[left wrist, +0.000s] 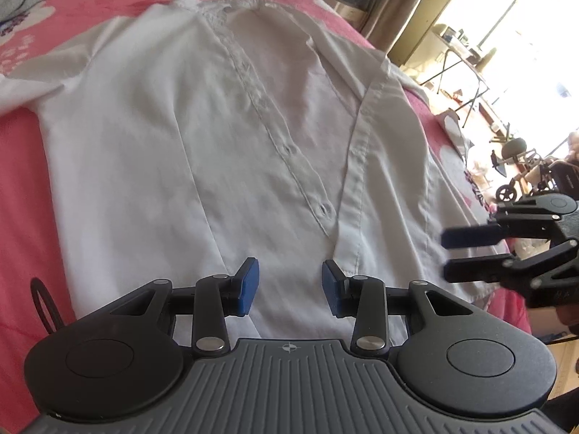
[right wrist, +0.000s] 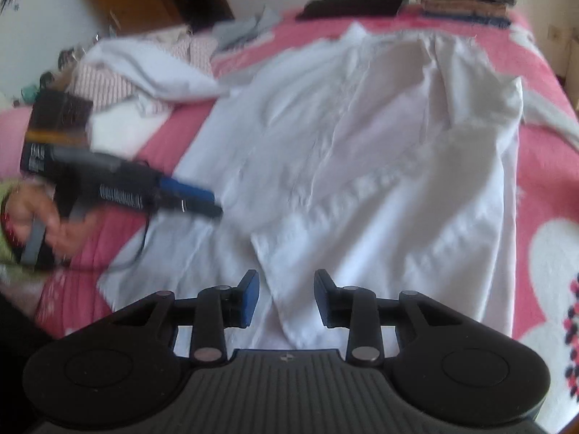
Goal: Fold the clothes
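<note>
A white button-front cotton shirt (left wrist: 217,137) lies spread flat on the pink floral bedspread (left wrist: 21,166); the left gripper (left wrist: 290,288) and right gripper (right wrist: 286,297) both hover over the shirt's hem, jaws apart, nothing between them.

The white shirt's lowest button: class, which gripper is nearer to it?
Left. The left gripper hovers just below the button at the white shirt hem; the right gripper sits off toward the shirt's side edge.

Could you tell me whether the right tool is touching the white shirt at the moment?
Cannot tell: in the right wrist view the right tool stands open above the white shirt, with no plain contact or gap.
</note>
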